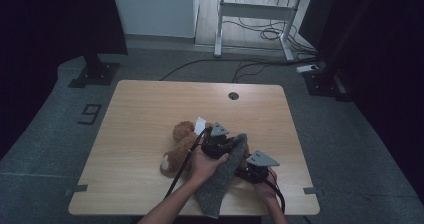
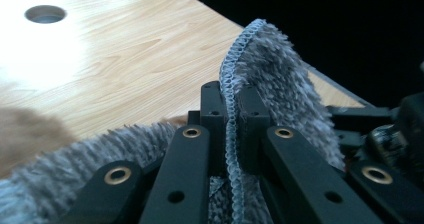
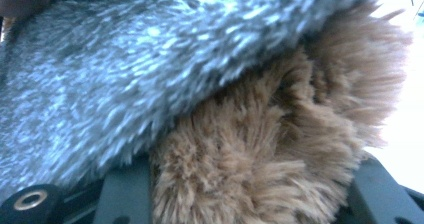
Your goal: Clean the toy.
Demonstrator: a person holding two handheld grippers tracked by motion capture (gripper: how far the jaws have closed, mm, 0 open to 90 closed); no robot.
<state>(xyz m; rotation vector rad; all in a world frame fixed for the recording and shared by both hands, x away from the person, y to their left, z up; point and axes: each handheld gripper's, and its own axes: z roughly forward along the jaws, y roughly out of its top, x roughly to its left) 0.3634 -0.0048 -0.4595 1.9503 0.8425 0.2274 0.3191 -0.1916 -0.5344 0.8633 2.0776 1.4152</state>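
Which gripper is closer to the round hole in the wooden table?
Left. The left gripper, clamped on the grey fluffy towel, sits nearer the round hole; the right gripper is farther back, toward the table's near edge.

Lots tucked out of sight under that grey cloth

The grey cloth (image 1: 223,173) covered the right side of the brown teddy bear (image 1: 181,149), and its near end ran off the table's front edge. In the right gripper view the brown fur (image 3: 260,149) hid the jaw tips, so whether they were pinching it was anyone's guess.
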